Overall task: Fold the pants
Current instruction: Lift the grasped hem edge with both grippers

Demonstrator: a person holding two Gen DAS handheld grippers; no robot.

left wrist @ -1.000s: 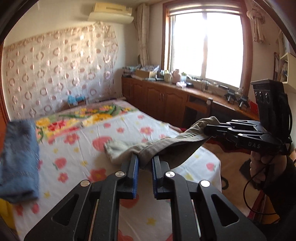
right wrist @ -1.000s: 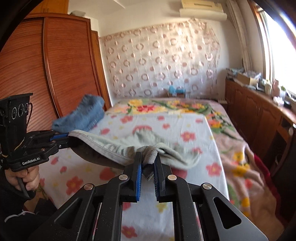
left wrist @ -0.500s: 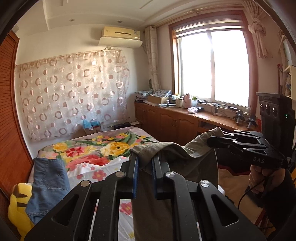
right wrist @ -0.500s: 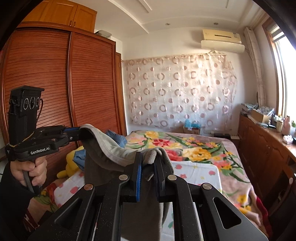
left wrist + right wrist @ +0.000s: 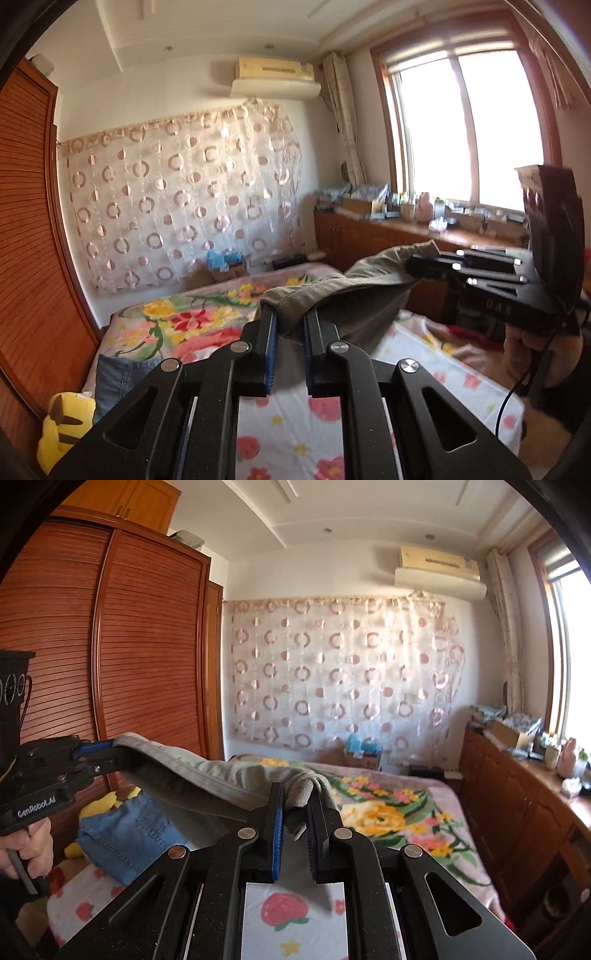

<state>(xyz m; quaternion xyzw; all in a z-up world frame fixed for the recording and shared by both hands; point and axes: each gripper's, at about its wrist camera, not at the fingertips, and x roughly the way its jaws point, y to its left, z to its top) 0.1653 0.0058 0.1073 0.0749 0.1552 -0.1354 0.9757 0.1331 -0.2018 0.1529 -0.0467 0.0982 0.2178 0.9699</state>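
Observation:
Grey-green pants (image 5: pixel 354 295) hang in the air above the flowered bed (image 5: pixel 424 369), stretched between both grippers. My left gripper (image 5: pixel 290 314) is shut on one end of the waistband. In the left wrist view my right gripper (image 5: pixel 413 264) pinches the other end at the right. In the right wrist view my right gripper (image 5: pixel 297 794) is shut on a bunch of the pants (image 5: pixel 207 771), and the left gripper (image 5: pixel 110 747) holds the far end at the left. The fabric sags between them and its lower part is hidden behind the jaws.
Folded blue jeans (image 5: pixel 125 830) and a yellow plush toy (image 5: pixel 66 424) lie on the bed's left side by the wooden wardrobe (image 5: pixel 110 646). A wooden cabinet (image 5: pixel 524 794) with clutter runs under the window on the right. A person's hand (image 5: pixel 31 845) grips the left handle.
Both grippers rose and tilted upward, lifting the pants off the bed. The pants now hang clear of the sheet between the two grippers, which stayed shut on them.

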